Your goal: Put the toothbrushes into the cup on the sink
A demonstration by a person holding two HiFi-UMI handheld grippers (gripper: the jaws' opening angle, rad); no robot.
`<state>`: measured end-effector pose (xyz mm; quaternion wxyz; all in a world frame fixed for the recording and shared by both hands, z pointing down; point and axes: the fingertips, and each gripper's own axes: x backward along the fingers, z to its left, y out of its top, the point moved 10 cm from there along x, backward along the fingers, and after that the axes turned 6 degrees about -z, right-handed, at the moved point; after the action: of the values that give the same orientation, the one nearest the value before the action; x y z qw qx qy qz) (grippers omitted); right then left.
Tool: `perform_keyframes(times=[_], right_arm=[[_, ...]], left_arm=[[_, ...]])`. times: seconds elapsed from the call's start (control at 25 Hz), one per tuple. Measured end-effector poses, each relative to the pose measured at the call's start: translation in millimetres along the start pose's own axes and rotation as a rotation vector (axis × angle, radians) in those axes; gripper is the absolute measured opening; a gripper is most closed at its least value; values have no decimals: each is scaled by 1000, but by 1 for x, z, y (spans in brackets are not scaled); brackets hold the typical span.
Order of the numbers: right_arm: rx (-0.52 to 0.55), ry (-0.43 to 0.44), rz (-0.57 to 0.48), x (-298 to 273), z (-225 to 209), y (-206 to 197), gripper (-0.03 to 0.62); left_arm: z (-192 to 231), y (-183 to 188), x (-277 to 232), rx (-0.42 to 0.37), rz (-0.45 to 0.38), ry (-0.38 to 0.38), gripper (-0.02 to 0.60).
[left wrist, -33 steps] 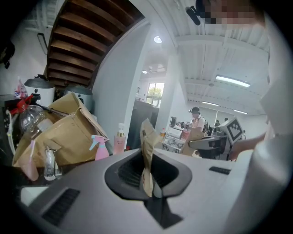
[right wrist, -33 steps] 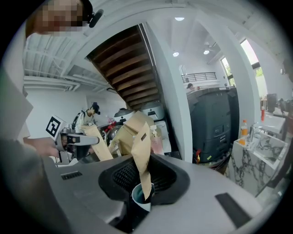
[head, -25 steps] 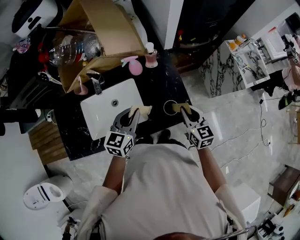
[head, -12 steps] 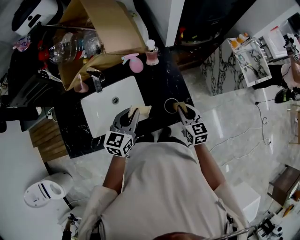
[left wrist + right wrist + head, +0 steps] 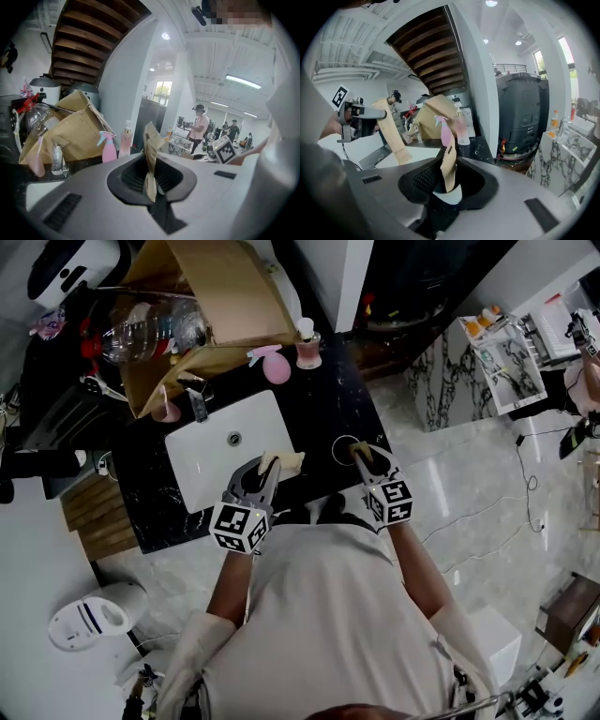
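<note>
My left gripper (image 5: 271, 466) hovers over the white sink's (image 5: 208, 461) near rim, shut on a tan paper-wrapped toothbrush (image 5: 285, 461) that sticks up between its jaws (image 5: 151, 146). My right gripper (image 5: 362, 457) is at the near edge of the round cup (image 5: 343, 448) on the black counter. Its jaws are opening, and a second tan wrapped toothbrush (image 5: 448, 164) stands upright between them with its lower end in the white cup (image 5: 446, 196). In the right gripper view, the left gripper's packet (image 5: 395, 139) shows off to the left.
Behind the sink stand a faucet (image 5: 197, 405), a pink spray bottle (image 5: 274, 367) and a pink pump bottle (image 5: 307, 350). An open cardboard box (image 5: 217, 298) and a clear plastic bottle (image 5: 141, 336) crowd the back left. The counter's right edge drops to the marble floor (image 5: 450, 493).
The right gripper has edged left toward the cup with its toothbrush and its jaws have widened. The left gripper has stayed put with its packet.
</note>
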<state>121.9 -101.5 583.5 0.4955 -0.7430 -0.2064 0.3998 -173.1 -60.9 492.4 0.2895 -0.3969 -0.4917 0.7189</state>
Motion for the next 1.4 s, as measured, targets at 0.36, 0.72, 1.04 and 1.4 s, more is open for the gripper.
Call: perform_keyframes(times=[0.36,0.72,1.04,1.4], right_arm=[[-16,-12,-11,7,0,1,199],[-44,-48,-67,32,1,5,199],[-65,-104,-89,59,-3,2,199],[-80,-151,-97,84,-8,-1,199]], left_arm=[[-3,4,-2,-12,-1,-22,32],[-12,17,-17,-45,-27,-97,33],[-33,26,-44,-90,-34,-193,33],[-54,20,-76,-132,-27,-261,32]])
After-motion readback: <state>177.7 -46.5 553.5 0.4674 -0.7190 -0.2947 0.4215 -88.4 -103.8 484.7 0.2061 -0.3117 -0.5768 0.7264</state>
